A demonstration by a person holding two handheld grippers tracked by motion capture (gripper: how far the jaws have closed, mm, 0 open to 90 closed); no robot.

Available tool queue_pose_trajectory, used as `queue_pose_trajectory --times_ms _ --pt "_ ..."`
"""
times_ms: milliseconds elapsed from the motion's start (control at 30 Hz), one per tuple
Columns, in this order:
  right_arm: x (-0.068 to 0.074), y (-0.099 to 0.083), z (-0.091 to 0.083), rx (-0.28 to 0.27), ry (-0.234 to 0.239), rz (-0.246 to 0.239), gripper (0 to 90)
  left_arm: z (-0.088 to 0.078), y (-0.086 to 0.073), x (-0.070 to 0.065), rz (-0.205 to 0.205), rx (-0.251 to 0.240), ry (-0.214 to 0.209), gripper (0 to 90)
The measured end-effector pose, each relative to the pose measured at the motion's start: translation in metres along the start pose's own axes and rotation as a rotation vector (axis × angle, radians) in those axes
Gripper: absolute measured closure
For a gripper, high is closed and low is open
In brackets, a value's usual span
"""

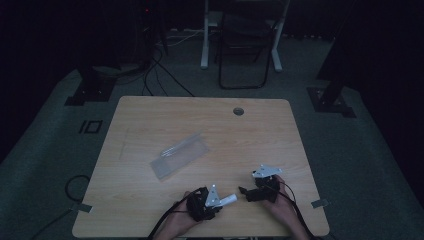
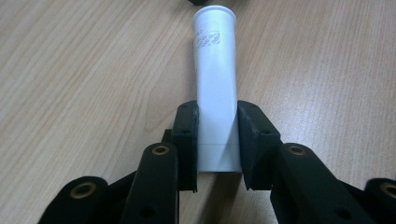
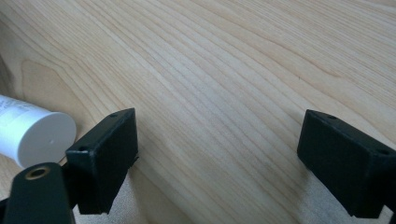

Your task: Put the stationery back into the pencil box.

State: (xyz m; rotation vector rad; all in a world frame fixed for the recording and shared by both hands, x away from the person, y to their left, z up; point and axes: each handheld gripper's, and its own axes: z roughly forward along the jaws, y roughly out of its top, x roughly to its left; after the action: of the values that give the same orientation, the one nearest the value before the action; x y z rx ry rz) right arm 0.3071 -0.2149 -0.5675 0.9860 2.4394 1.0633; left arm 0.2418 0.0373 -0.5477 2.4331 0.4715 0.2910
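Left gripper view: white tube (image 2: 215,88), lying on the wooden table (image 2: 74,74), clamped at its flat end by my left gripper (image 2: 217,140). My right gripper (image 3: 217,154): jaws spread wide, nothing between them, tube cap just beside. High view: clear plastic sleeve (image 1: 180,155) mid-table, well apart. Round cable hole (image 1: 238,111) at far edge. Dim room, grey carpet (image 1: 350,150), folding chair (image 1: 245,45) beyond.

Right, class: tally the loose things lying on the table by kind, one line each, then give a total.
White tube, clamped at its flat end in the left claw: 1
Clear plastic pouch, lying flat mid-table: 1
Total: 2
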Motion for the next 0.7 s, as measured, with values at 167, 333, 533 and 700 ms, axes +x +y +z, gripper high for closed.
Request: queue_pose_trajectory --times_ms 167,333,533,700 --pt "0.0 0.0 0.0 0.0 0.0 -0.001 12.3 0.0 -0.001 0.0 0.004 -0.004 0.002 71.1" --pt "0.0 0.0 0.0 0.0 0.0 -0.001 12.3 -0.002 -0.002 0.003 -0.005 -0.018 0.004 71.2" --pt "0.0 0.0 0.0 0.0 0.0 -0.001 12.3 -0.006 -0.003 0.008 -0.014 -0.029 0.017 71.3" --pt "0.0 0.0 0.0 0.001 0.0 -0.004 12.3 -0.009 -0.002 0.012 -0.018 -0.037 0.025 71.3"
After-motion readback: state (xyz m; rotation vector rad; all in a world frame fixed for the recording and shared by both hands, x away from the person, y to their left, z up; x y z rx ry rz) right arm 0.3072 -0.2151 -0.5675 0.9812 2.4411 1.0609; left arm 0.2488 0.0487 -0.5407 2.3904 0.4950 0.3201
